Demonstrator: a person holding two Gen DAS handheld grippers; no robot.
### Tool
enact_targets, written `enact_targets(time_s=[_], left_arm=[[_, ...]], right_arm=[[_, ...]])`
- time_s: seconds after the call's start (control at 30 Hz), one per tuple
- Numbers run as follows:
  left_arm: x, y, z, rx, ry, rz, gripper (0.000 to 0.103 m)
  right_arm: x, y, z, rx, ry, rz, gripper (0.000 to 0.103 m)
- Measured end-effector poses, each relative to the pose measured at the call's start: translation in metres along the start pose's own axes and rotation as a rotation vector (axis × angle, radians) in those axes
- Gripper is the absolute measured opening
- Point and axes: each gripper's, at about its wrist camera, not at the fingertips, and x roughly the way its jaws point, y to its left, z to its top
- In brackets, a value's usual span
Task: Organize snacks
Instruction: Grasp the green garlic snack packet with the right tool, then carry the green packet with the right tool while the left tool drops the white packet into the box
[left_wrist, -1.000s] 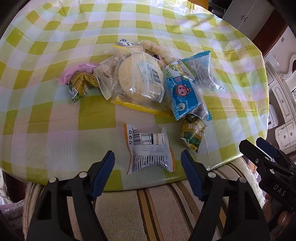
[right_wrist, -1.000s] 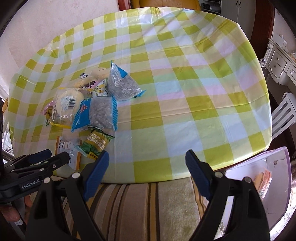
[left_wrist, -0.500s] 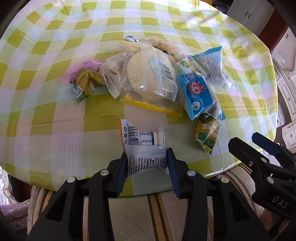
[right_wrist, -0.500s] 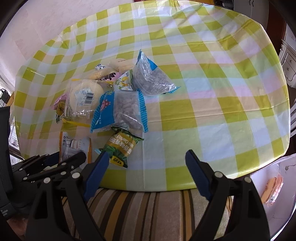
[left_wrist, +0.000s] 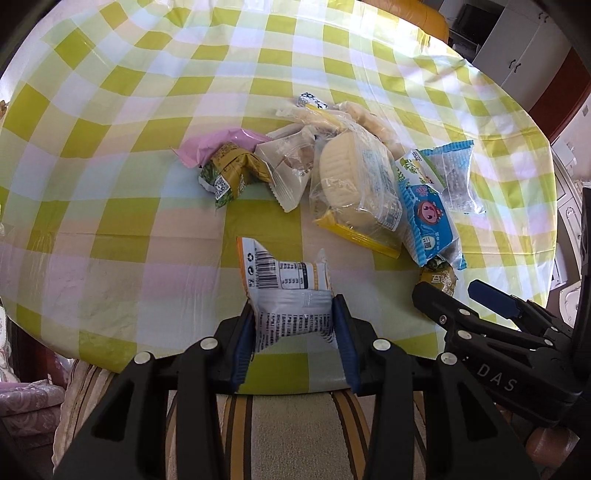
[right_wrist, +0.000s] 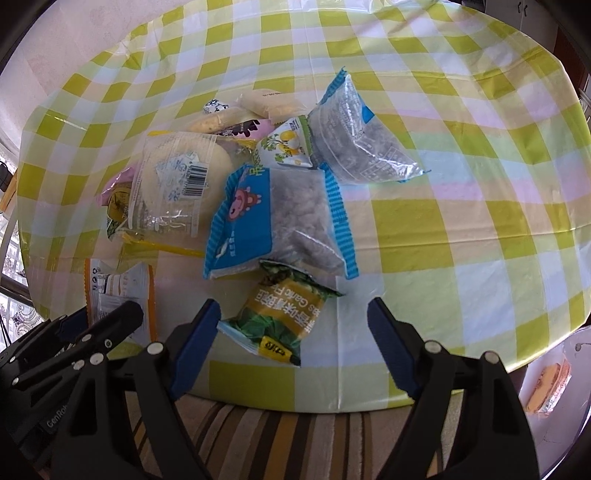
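Observation:
My left gripper (left_wrist: 293, 325) is shut on a white and orange snack packet (left_wrist: 286, 284) at the near edge of the checked table (left_wrist: 110, 206); the packet also shows in the right wrist view (right_wrist: 118, 291). My right gripper (right_wrist: 293, 325) is open, with a green and yellow garlic snack packet (right_wrist: 280, 317) lying between its fingers. Behind lies a pile of snacks: a blue cartoon bag (right_wrist: 273, 218), a clear bag with a round cake (left_wrist: 354, 188), a clear and blue bag (right_wrist: 358, 144), a pink packet (left_wrist: 218, 146).
A striped cushioned seat (right_wrist: 277, 439) sits below the table's near edge. A pale tray (right_wrist: 550, 380) with an orange snack is at the lower right. White cabinets (left_wrist: 517, 48) stand beyond the table's far right.
My left gripper moved forward and closed on the white and orange packet. My right gripper moved forward and left, so the green garlic packet now lies between its open fingers.

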Motion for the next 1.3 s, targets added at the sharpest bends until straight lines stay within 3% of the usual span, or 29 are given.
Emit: enact_targets(time_s=[0.03,0.1,0.23,0.3,0.4,0.77,1.3], left_arm=[[-0.001,0.000,-0.001,0.002,-0.005,-0.001,0.039],[-0.001,0.000,-0.001,0.001,-0.011,-0.008,0.039],[-0.003,0.000,-0.002,-0.003,-0.023,-0.019,0.039],[-0.003,-0.001,-0.002,0.002,-0.026,-0.024,0.039],[-0.007,-0.001,-0.003,0.004,-0.038,-0.031,0.039],[-0.025,-0.016,-0.002,0.032,-0.082,-0.089,0.039],[-0.028,-0.134,-0.023,0.309,-0.041,-0.214,0.039]], right_arm=[[0.003,0.001,0.000,-0.004,0.008,-0.005,0.076],[0.008,0.004,0.001,-0.014,0.029,-0.014,0.060],[0.010,0.008,0.001,-0.035,0.031,-0.044,0.055],[0.009,0.008,0.001,-0.035,0.028,-0.051,0.043],[0.008,0.007,0.000,-0.031,0.032,-0.045,0.039],[-0.028,-0.019,-0.015,0.002,0.002,-0.030,0.037],[-0.085,-0.124,-0.052,0.157,-0.048,-0.130,0.037]])
